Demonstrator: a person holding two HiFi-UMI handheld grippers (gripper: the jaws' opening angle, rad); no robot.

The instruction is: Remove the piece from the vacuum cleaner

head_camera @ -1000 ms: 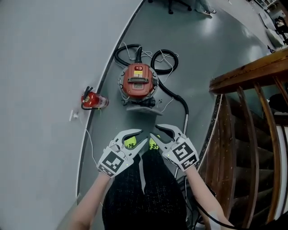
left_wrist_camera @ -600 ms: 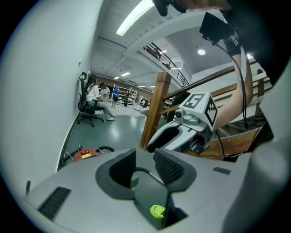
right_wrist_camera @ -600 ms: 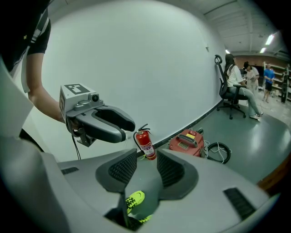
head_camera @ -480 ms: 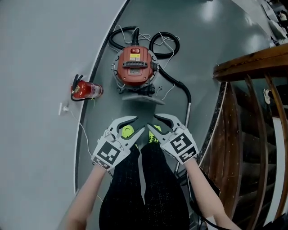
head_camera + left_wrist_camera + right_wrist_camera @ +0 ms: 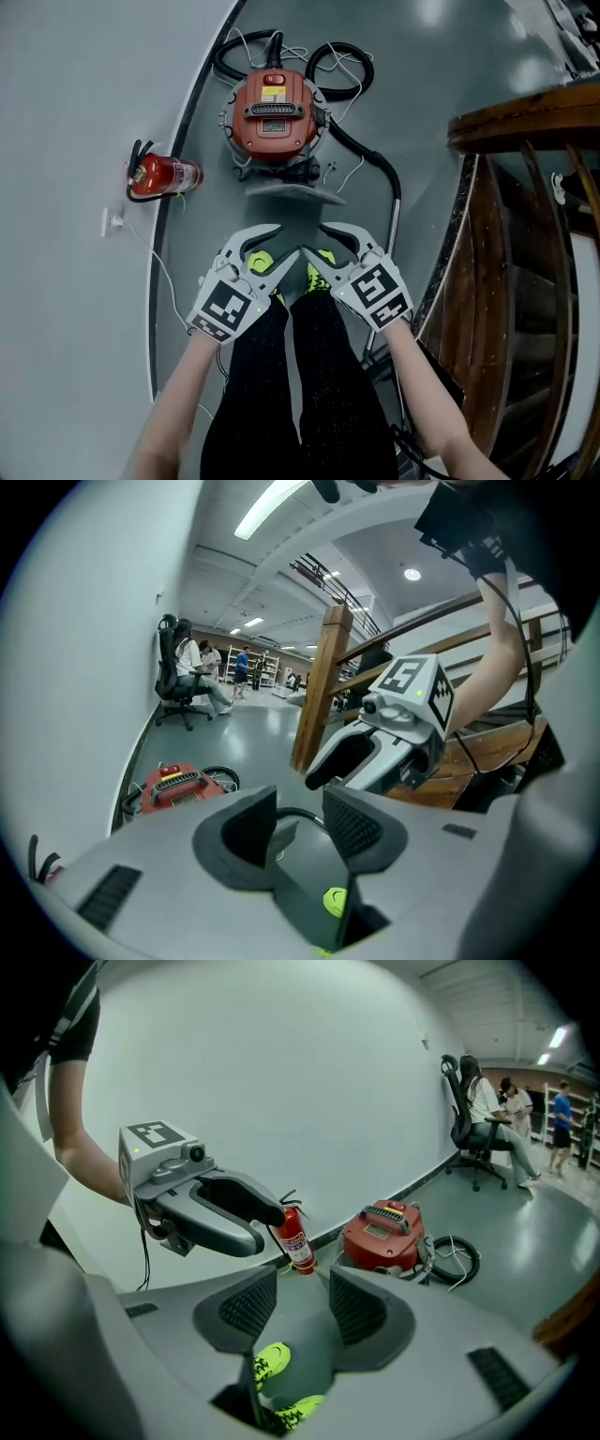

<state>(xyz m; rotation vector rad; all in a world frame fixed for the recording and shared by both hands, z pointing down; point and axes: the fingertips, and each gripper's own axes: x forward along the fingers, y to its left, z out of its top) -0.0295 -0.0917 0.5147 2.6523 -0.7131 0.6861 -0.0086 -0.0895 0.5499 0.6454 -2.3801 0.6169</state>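
While the person stands on the grey floor [image 5: 441, 84], the left gripper [image 5: 286, 240] and the right gripper [image 5: 315, 242] are held side by side above the black trousers [image 5: 300, 394], tips nearly meeting and aimed toward twelve o'clock in the head view. Both pairs of jaws are released and have just been opening. Each gripper view shows nothing between its pads, only floor and the yellow-green shoes [image 5: 272, 1363] far below.

At twelve o'clock from the grippers, well apart from them, sits the vacuum cleaner [image 5: 275, 112], a red drum with a dark handle across its top. A flat grey piece [image 5: 295, 193] lies at its six o'clock edge, between the drum and the shoes; I cannot tell whether it is attached. A black hose [image 5: 377, 178] loops behind the drum and runs down its four o'clock side, with thin white cables [image 5: 352, 173] tangled round it.

At ten o'clock from the grippers a red fire extinguisher [image 5: 161, 174] lies on its side against the curved wall [image 5: 75, 112]. At three o'clock rises a wooden stair railing [image 5: 525, 122]. Far off in the left gripper view, a person sits in an office chair [image 5: 173, 682]
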